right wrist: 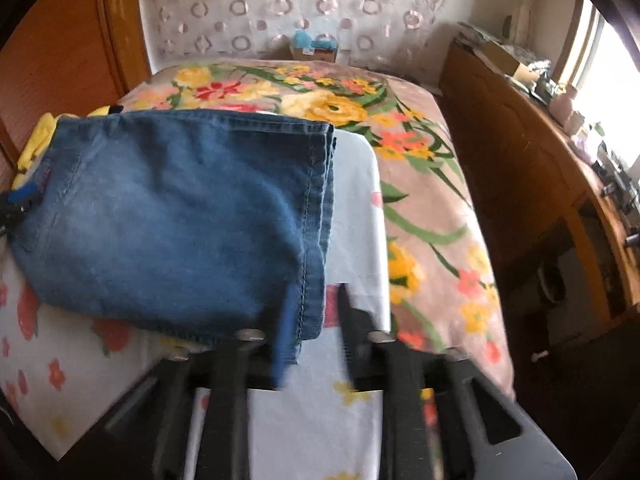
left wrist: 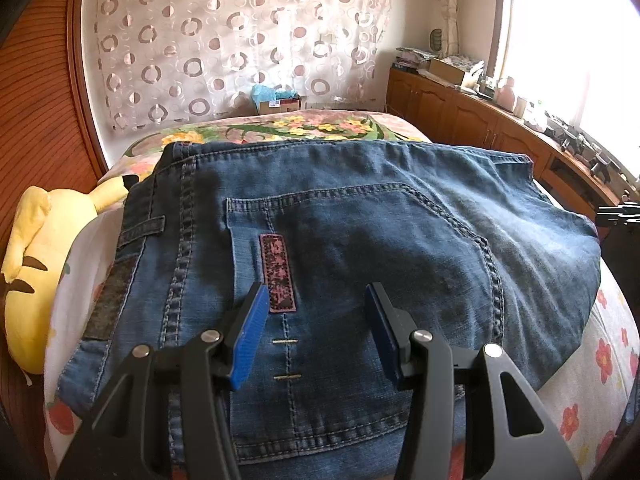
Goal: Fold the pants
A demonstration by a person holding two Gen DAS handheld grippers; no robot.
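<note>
The blue denim pants (left wrist: 360, 232) lie folded into a compact stack on the bed, back pocket with a pink label up. My left gripper (left wrist: 316, 320) hovers open just above the pocket, with blue pads on either side of the stitch line, holding nothing. In the right wrist view the pants (right wrist: 180, 216) lie to the left, their hem edge running down the middle. My right gripper (right wrist: 316, 320) is open at the near hem corner, blurred; its left pad overlaps the denim edge and the right finger is over the white sheet. The left gripper's tip (right wrist: 20, 196) shows at the far left.
The bed has a white flowered sheet (right wrist: 352, 208) and a floral blanket (right wrist: 420, 168) beyond. A yellow plush toy (left wrist: 36, 264) lies left of the pants. A wooden headboard (left wrist: 40, 120) stands at left, a curtain at the back, and a cluttered wooden cabinet (left wrist: 480, 120) along the right under the window.
</note>
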